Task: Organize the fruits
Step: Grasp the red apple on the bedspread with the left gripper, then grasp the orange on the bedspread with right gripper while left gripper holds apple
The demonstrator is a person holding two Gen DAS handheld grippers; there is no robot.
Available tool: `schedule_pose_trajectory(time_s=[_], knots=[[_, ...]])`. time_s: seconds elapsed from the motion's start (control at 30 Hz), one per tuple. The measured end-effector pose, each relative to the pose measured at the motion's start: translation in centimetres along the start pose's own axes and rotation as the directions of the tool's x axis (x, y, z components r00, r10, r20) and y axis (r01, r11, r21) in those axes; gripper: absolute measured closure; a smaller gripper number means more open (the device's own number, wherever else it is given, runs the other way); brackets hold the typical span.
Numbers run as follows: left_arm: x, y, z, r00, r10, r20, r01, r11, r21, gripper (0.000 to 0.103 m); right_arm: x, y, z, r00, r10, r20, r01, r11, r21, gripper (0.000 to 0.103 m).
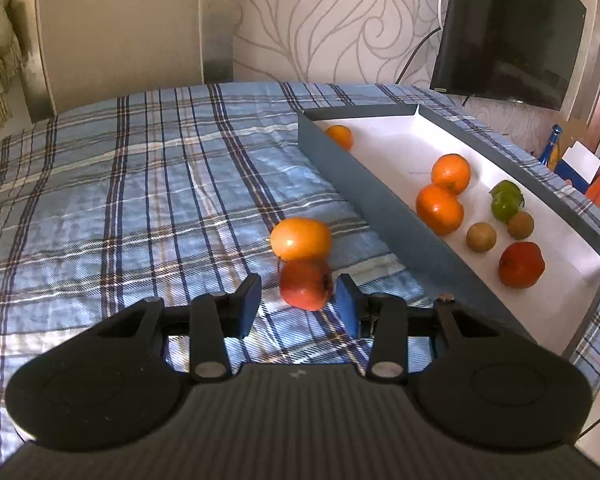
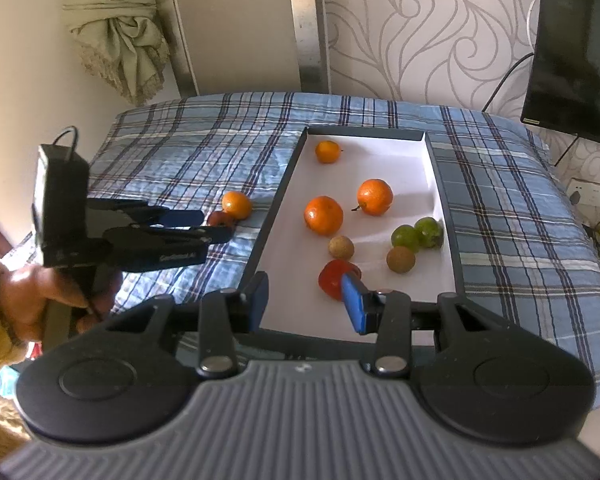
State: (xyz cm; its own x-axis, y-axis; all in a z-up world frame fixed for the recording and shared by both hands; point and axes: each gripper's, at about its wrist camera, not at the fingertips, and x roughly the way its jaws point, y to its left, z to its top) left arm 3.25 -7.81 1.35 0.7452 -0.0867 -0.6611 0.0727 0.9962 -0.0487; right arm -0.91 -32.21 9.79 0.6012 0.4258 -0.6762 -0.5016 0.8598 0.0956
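Observation:
A red fruit [image 1: 306,289] lies on the plaid cloth with an orange [image 1: 301,239] touching it just behind. My left gripper [image 1: 298,306] is open, its blue pads on either side of the red fruit and not closed on it; it also shows in the right wrist view [image 2: 216,225]. A dark box with a white floor [image 2: 380,160] holds three oranges, two green fruits [image 2: 418,234], two brown fruits and a red fruit [image 2: 337,278]. My right gripper [image 2: 306,300] is open and empty above the box's near end, its right pad next to that red fruit.
The blue plaid cloth [image 1: 140,200] covers the whole surface to the left of the box. A black TV [image 1: 508,32] hangs at the right, with cables below. A curtain [image 2: 120,40] hangs at the back left. Boxes and a bottle [image 1: 552,152] stand beyond the right edge.

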Motion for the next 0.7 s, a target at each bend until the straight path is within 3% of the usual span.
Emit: schedule_pose_trajectory(time_s=[0.13, 0.2, 0.47, 0.7], knots=[[0.2, 0.0, -0.1, 1.0, -0.028, -0.006, 0.028, 0.999, 0.017, 0.06, -0.1, 0.0, -0.2, 1.0, -0.017, 0.0, 0.017, 1.0, 0.013, 0.06], [0.2, -0.2, -0.2, 0.999, -0.033, -0.008, 0.033, 0.999, 0.028, 0.069, 0.0, 0.1, -0.1, 1.0, -0.02, 0.002, 0.02, 1.0, 0.017, 0.06], [-1.2, 0.4, -0.8, 1.0, -0.018, 0.0, 0.018, 0.999, 0.043, 0.07, 1.9, 1.8, 0.9, 1.0, 0.023, -0.001, -0.023, 0.999, -0.023, 0.06], [-3.6, 1.9, -2.0, 1.0, -0.007, -0.017, 0.007, 1.0, 0.025, 0.07, 6.0, 4.0, 2.6, 0.997, 0.074, -0.031, -0.076, 0.994, -0.072, 0.06]])
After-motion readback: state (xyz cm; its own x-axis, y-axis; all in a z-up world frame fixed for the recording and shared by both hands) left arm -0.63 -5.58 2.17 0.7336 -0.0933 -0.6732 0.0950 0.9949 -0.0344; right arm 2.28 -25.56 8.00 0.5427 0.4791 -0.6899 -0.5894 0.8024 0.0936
